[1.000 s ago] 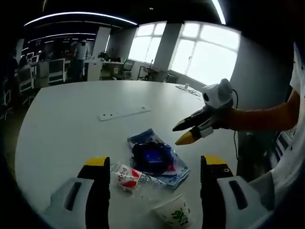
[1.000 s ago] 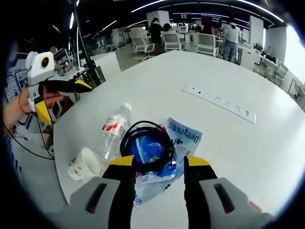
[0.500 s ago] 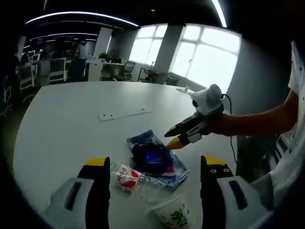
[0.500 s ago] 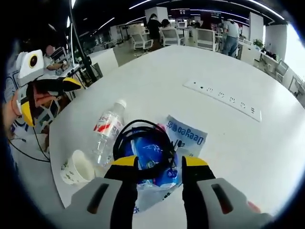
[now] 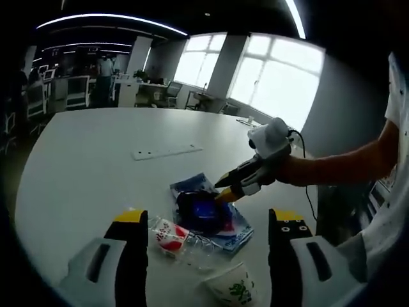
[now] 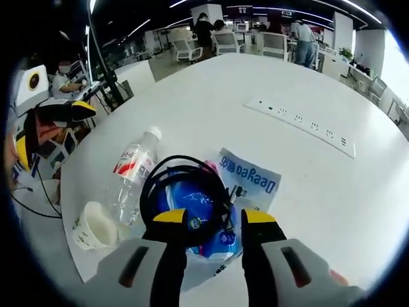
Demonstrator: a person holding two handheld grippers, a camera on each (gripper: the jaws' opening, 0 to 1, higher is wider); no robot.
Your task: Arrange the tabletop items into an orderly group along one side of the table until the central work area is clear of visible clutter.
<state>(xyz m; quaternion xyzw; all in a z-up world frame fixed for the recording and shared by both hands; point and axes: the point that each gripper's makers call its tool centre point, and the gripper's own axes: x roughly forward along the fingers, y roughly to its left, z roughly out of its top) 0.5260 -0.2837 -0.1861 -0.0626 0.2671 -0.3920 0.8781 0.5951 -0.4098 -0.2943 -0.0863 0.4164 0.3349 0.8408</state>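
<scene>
A blue printed packet point(image 5: 225, 225) point(image 6: 248, 176) lies near the table's edge with a black coiled cable point(image 5: 199, 206) point(image 6: 184, 190) on top of it. A clear water bottle point(image 5: 177, 238) point(image 6: 130, 178) with a red label lies beside them, and a white paper cup point(image 5: 232, 286) point(image 6: 92, 225) stands past it. My right gripper point(image 6: 214, 219) point(image 5: 225, 189) is open and hovers right over the cable coil. My left gripper point(image 5: 208, 220) point(image 6: 51, 131) is open, held back off the table's edge, with nothing between its fingers.
A white power strip point(image 5: 166, 152) point(image 6: 300, 125) is set into the round white table point(image 5: 89, 166) point(image 6: 211, 96) farther in. Office chairs, desks and people stand in the background. A person's sleeve point(image 5: 345, 166) reaches in from the right.
My right gripper has moved in and down towards the packet, and its tips are now over the cable coil. My left gripper has stayed where it was.
</scene>
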